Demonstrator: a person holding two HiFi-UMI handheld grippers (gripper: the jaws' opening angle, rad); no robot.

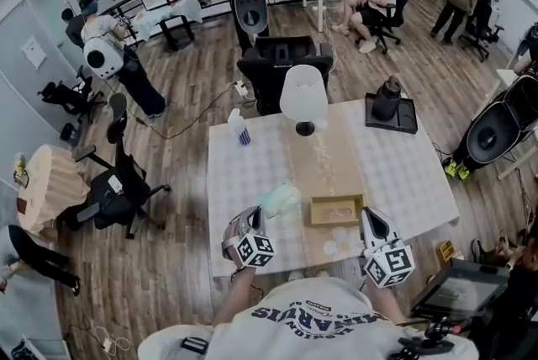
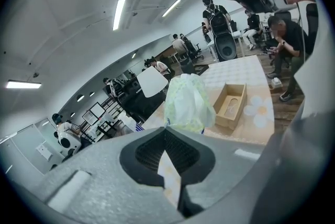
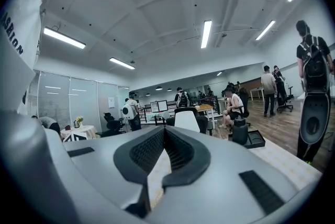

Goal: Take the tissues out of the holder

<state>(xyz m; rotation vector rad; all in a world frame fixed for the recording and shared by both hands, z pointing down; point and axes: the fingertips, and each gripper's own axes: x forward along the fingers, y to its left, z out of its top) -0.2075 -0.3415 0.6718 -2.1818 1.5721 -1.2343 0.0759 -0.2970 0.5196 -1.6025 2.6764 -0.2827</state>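
Observation:
An open wooden tissue holder (image 1: pixel 336 209) lies on the beige runner in the middle of the table; in the left gripper view the holder (image 2: pixel 230 105) looks empty. A pale green tissue pack (image 1: pixel 280 200) is just left of it, outside the box. My left gripper (image 1: pixel 250 225) is right behind the pack. In the left gripper view the jaws (image 2: pixel 166 127) are shut with the pack (image 2: pixel 187 102) rising straight from their tips, held by its wrapper edge. My right gripper (image 1: pixel 376 230) hovers near the table's front edge, right of the holder, shut (image 3: pixel 165 129) and holding nothing.
A white lamp-like object on a black base (image 1: pixel 303 102) stands at the table's far edge, with a small bottle (image 1: pixel 239 129) to its left and a black kettle on a black tray (image 1: pixel 388 104) to its right. A black office chair (image 1: pixel 282 64) stands behind the table. People stand and sit farther off.

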